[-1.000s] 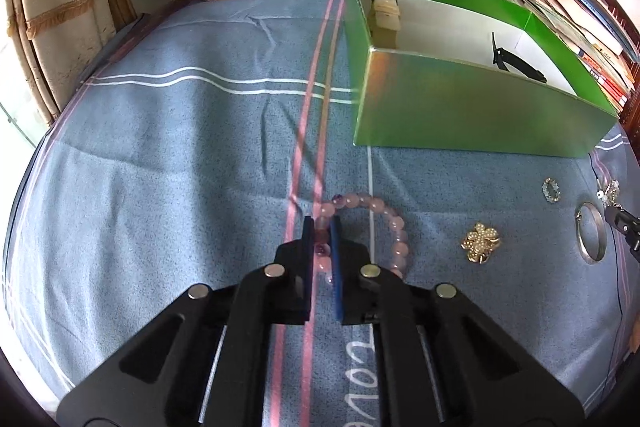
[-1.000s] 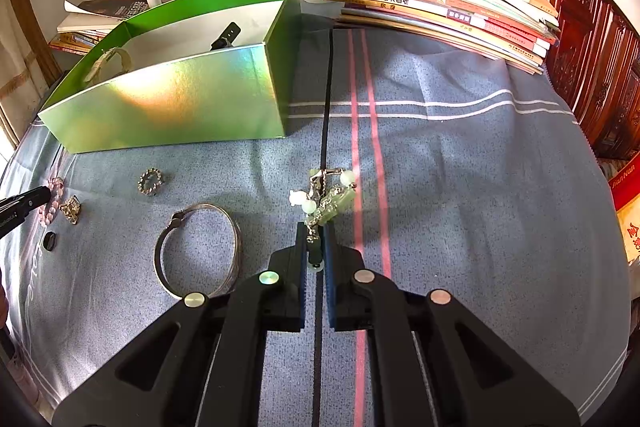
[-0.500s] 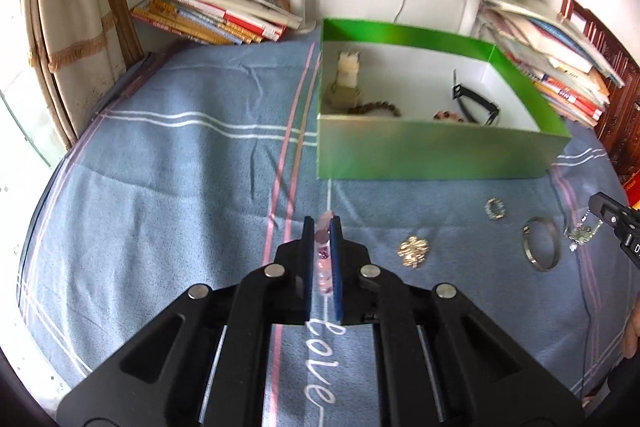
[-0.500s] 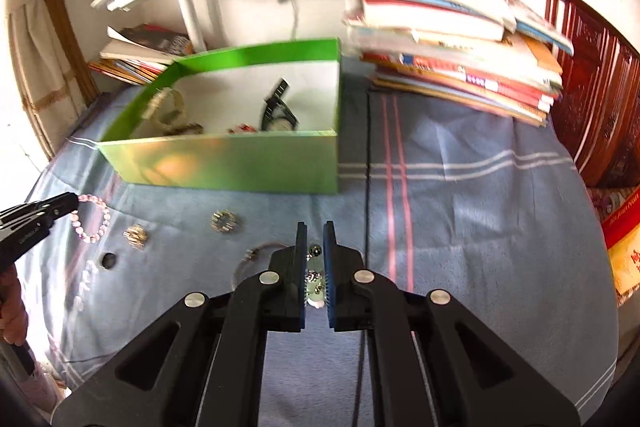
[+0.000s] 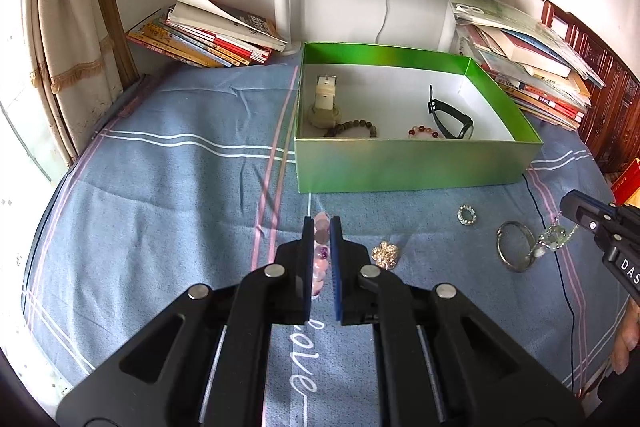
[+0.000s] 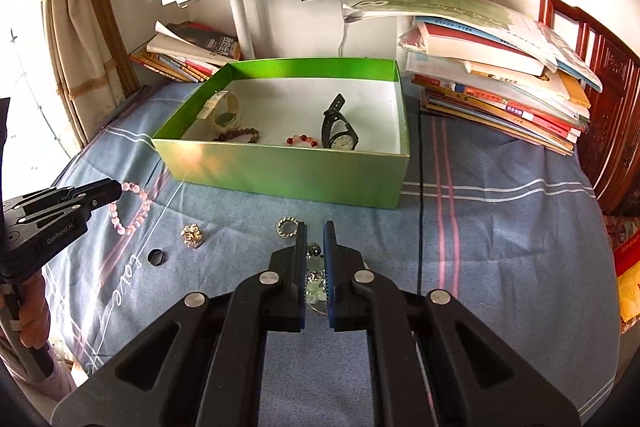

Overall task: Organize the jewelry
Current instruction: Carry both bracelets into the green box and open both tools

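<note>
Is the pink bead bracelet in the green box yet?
Out. The pink bead bracelet hangs from the left tongs, short of the green box.

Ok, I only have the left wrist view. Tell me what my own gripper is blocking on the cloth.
Observer: A small black ring lies on the cloth, near the gold flower brooch.
Operator: Describe how the pink bracelet hangs.
Observer: The pink bracelet hangs as a full open loop below the tips of the left gripper.
Operator: Now report the black watch in the box.
Observer: The black watch shows a light round dial, close to the front wall of the green box.
</note>
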`<state>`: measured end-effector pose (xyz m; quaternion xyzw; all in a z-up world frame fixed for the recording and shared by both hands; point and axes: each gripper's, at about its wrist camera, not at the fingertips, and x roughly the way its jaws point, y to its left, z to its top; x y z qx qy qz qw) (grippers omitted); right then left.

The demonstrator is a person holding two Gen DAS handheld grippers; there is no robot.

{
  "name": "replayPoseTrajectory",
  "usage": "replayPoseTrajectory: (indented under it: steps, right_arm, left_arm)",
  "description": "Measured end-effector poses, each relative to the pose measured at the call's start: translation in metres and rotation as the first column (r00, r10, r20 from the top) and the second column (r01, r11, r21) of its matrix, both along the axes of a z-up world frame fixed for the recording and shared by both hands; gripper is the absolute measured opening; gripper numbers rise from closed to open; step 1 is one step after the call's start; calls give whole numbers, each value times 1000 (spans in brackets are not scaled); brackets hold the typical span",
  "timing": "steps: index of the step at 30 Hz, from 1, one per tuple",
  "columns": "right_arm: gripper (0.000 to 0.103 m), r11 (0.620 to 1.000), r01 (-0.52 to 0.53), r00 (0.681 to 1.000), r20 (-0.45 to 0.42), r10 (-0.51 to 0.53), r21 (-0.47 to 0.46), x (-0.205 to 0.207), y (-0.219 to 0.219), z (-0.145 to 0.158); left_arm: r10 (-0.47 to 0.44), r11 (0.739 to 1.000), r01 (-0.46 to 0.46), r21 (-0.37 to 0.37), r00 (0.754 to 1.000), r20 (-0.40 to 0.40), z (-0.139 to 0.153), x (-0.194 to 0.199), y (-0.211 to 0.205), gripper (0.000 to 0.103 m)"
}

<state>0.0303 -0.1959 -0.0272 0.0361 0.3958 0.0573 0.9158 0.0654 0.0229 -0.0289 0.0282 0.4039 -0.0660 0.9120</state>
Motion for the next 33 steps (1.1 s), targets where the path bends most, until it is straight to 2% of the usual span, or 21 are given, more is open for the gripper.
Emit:
replayPoseTrajectory:
  steps: [9, 13, 16, 21, 24, 26, 28, 33]
  right_arm:
    - [8, 1000, -20, 1000, -22, 20, 0, 5, 9, -6]
    - [8, 1000, -14, 1000, -11, 14, 4, 10, 7, 1]
    - [8, 1000, -18, 1000, 15, 18, 4, 19, 5, 19]
    - [8, 999, -37, 993, 111, 39, -22, 38, 4, 64]
    - [8, 999, -35, 983, 181, 40, -32, 57, 3, 87]
    - [8, 999, -36, 980, 197, 38, -14, 74, 1, 93]
    - [8, 1000, -20, 982, 190, 20, -3, 93, -1, 89]
    - [8, 1000, -22, 998, 66, 22, -1, 138, 4, 49]
  left_arm:
    - [-14, 1000, 14, 4, 1000, -7, -2, 1, -5, 8]
    - [-13, 1000, 13, 8, 1000, -6, 0, 4, -5, 8]
    - [-22, 1000, 22, 12, 1000, 7, 8, 10, -8, 8]
    - [-98, 995, 97, 17, 992, 76, 43, 29, -21, 8]
    - [-136, 991, 135, 17, 984, 116, 64, 49, -30, 8]
    - [-153, 988, 153, 4, 982, 112, 71, 71, -36, 8]
    - [-152, 988, 153, 3, 983, 103, 70, 92, -41, 8]
    - [-133, 991, 133, -18, 991, 24, 38, 138, -49, 8]
